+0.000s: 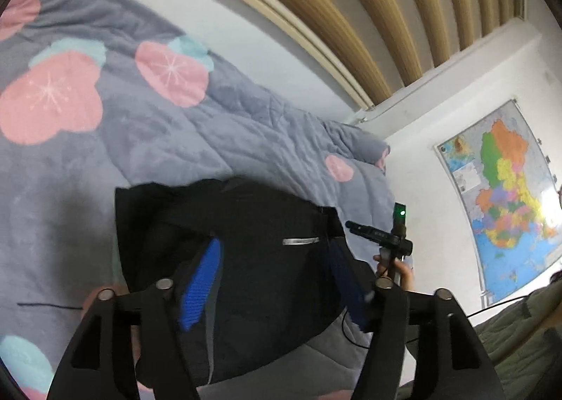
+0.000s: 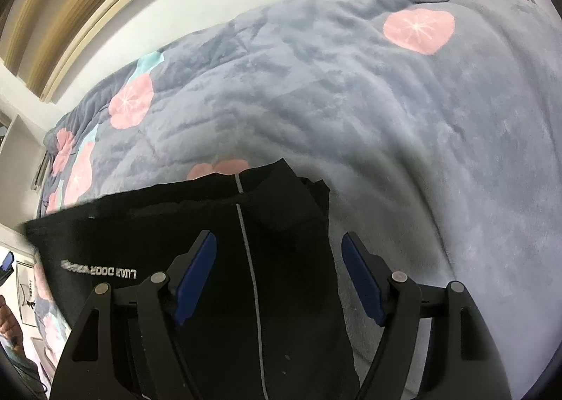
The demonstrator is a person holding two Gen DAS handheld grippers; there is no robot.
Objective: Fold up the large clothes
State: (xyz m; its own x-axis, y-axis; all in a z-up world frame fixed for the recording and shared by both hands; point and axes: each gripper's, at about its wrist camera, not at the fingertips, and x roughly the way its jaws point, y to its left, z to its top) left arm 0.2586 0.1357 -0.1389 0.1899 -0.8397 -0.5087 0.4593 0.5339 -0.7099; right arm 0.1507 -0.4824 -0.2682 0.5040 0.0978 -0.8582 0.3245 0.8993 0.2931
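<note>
Plush grey quilted bedspread (image 2: 351, 101) with pink blossoms, smooth black garment (image 2: 210, 259) lying flat near its edge, silver stripe, my left tongs (image 1: 277, 280) and right tongs (image 2: 279, 277) spread open above it, bare quilt rightward.

Grey flowered quilt (image 2: 351, 101) (pink blossoms), white wall, map (image 1: 505, 196)

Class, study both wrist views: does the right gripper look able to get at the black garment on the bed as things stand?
Probably yes. The right gripper is open, its blue pads straddling the black garment with nothing between them. The garment lies on the grey flowered quilt, and the left gripper, also open, is not seen in that gap.
</note>
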